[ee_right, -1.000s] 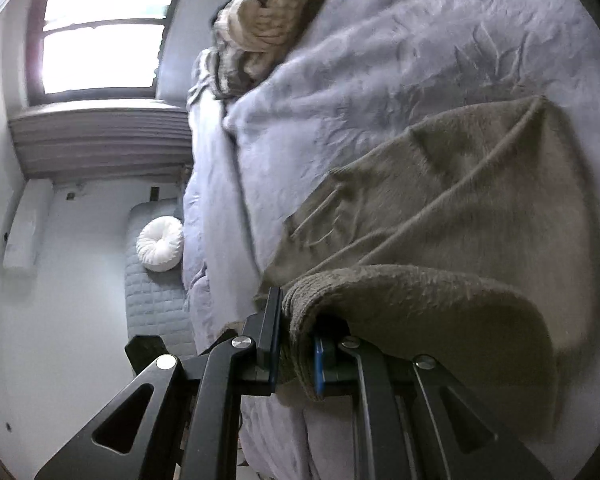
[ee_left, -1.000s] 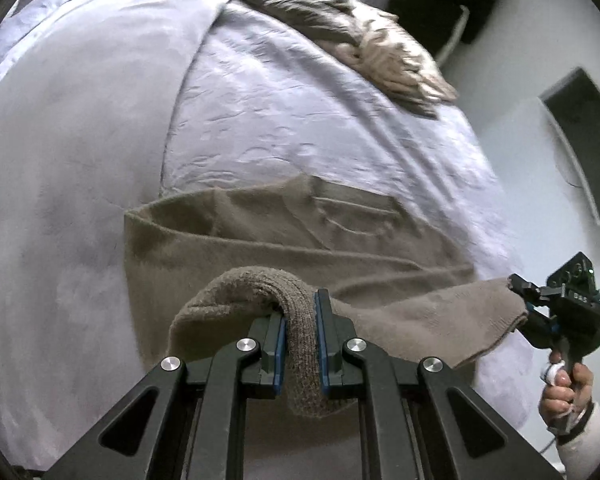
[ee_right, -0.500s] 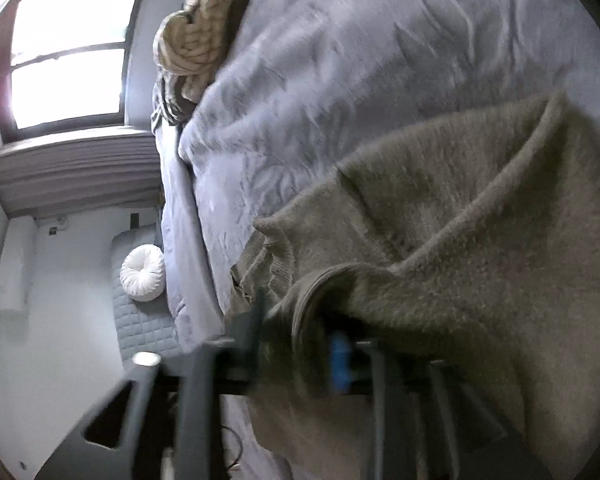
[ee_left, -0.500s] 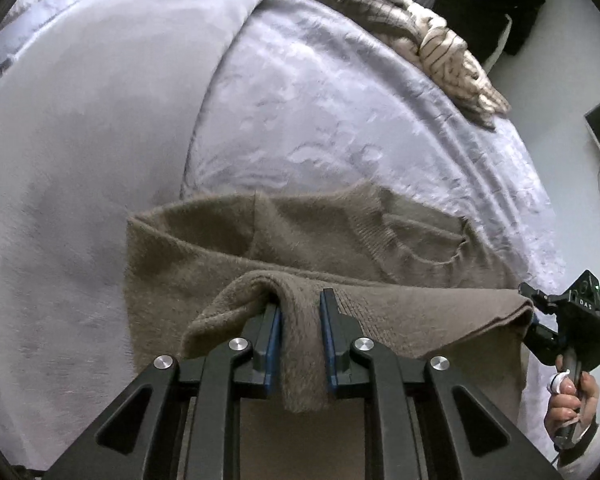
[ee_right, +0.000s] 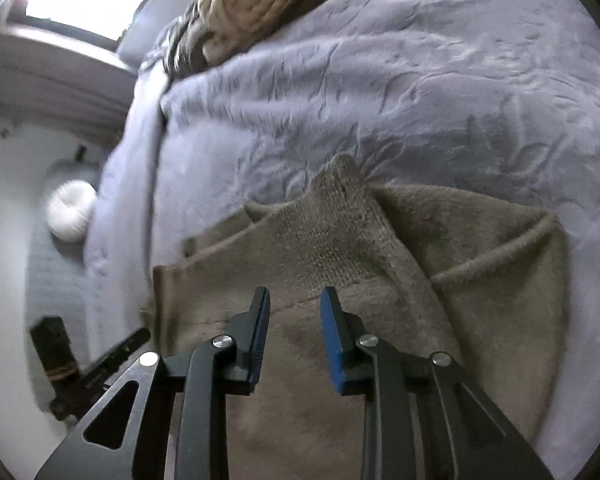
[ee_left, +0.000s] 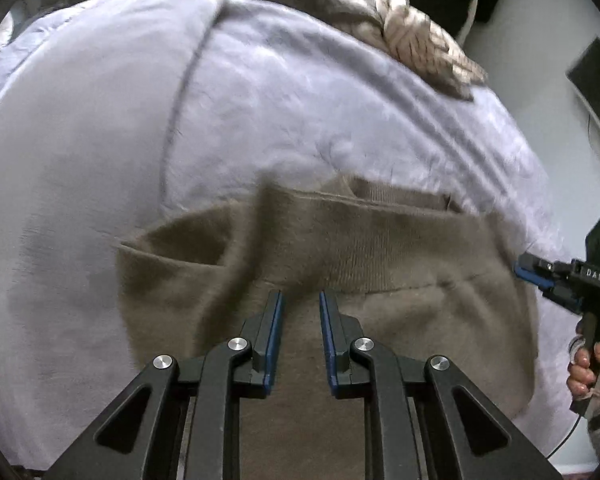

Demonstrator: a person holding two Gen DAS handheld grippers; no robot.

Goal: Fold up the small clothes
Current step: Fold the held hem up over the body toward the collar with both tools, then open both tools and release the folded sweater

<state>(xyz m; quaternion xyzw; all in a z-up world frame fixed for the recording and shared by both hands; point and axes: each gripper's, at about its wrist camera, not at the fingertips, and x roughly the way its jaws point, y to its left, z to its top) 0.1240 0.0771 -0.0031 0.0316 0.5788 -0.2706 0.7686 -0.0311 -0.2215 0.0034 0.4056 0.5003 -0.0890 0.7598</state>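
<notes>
A small olive-brown knit garment (ee_left: 372, 264) lies folded over on the pale lilac bedspread (ee_left: 100, 200). It also shows in the right wrist view (ee_right: 340, 248), its upper layer laid over the lower one. My left gripper (ee_left: 299, 300) is open and empty just above the garment's near edge. My right gripper (ee_right: 294, 296) is open and empty over the garment too. The right gripper also shows at the right edge of the left wrist view (ee_left: 540, 280), beside the garment's right side.
A crumpled tan and brown striped cloth (ee_left: 400, 28) lies at the far end of the bed, also in the right wrist view (ee_right: 256, 8). A white round cushion (ee_right: 70, 216) sits on the floor beside the bed. A dark screen (ee_left: 598, 76) stands at the right.
Both grippers carried the garment's edge forward over its lower half, then opened and let it go. The garment now lies folded on the bed.
</notes>
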